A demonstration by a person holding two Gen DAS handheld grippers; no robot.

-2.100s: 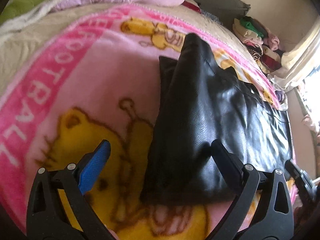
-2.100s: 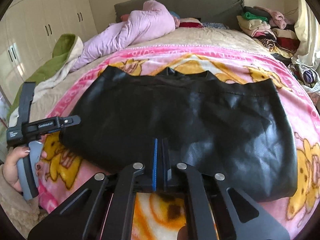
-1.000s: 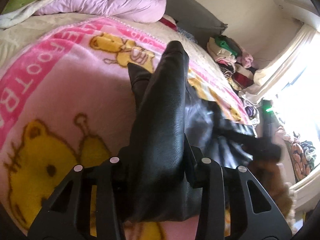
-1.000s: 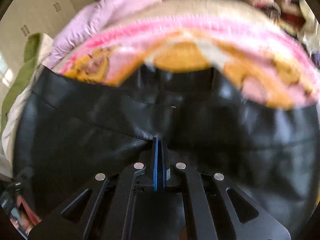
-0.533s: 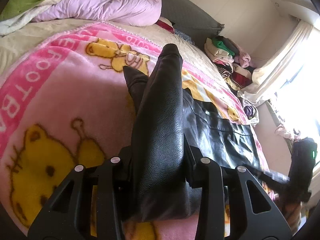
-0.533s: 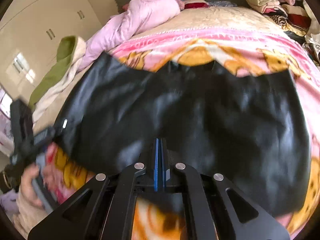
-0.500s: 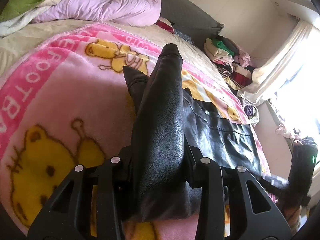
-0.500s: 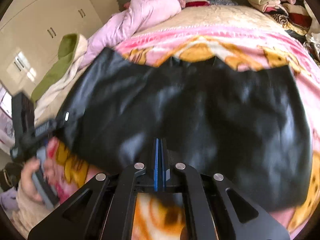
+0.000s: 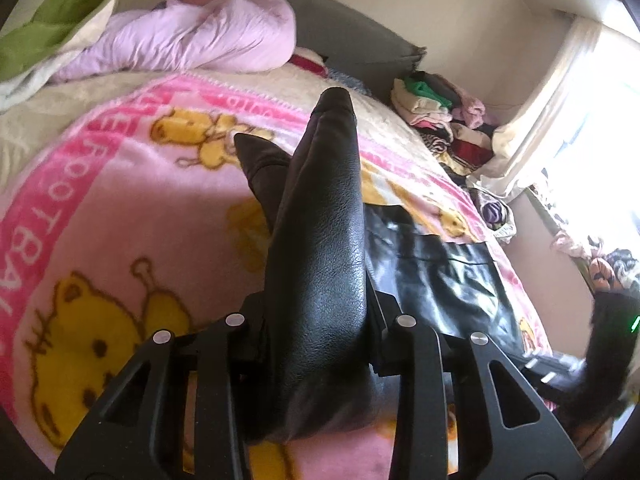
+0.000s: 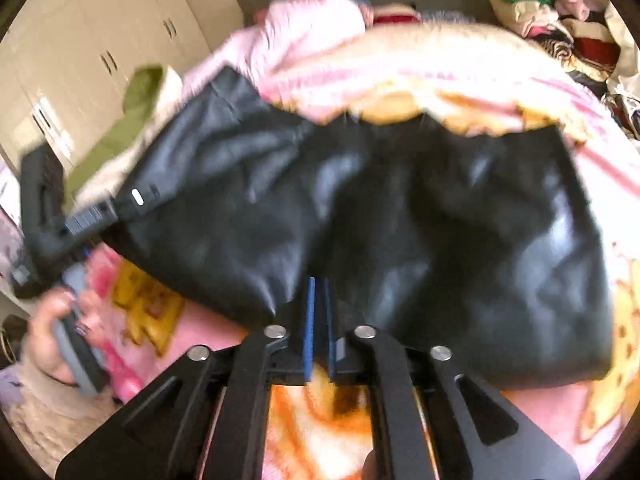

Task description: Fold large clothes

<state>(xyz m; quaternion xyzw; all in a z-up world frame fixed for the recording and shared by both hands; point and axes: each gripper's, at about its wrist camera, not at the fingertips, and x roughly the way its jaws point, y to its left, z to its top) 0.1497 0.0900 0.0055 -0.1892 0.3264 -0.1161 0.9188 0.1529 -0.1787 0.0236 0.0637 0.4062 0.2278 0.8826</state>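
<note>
A black leather garment (image 9: 320, 240) lies across a pink blanket (image 9: 120, 200) with yellow bears. My left gripper (image 9: 320, 320) is shut on a thick raised fold at one end of it, its jaws closing a little tighter. In the right wrist view that gripper (image 10: 92, 216), held by a hand (image 10: 48, 336), lifts the garment's (image 10: 400, 220) left corner off the bed. My right gripper (image 10: 319, 292) hovers at the garment's near edge. Its jaws are opening, with a narrow gap between the blue pads and nothing in it. It shows as a dark blur (image 9: 600, 352) in the left wrist view.
A lilac quilt (image 9: 192, 40) and a green-and-cream blanket (image 9: 48, 28) are heaped at the bed's head. A stack of folded clothes (image 9: 440, 120) sits by the curtain (image 9: 540, 100). White wardrobes (image 10: 80, 60) stand beyond the bed's left side.
My right gripper drew back from over the garment and its pads parted slightly. My left gripper rose a little, carrying the fold higher.
</note>
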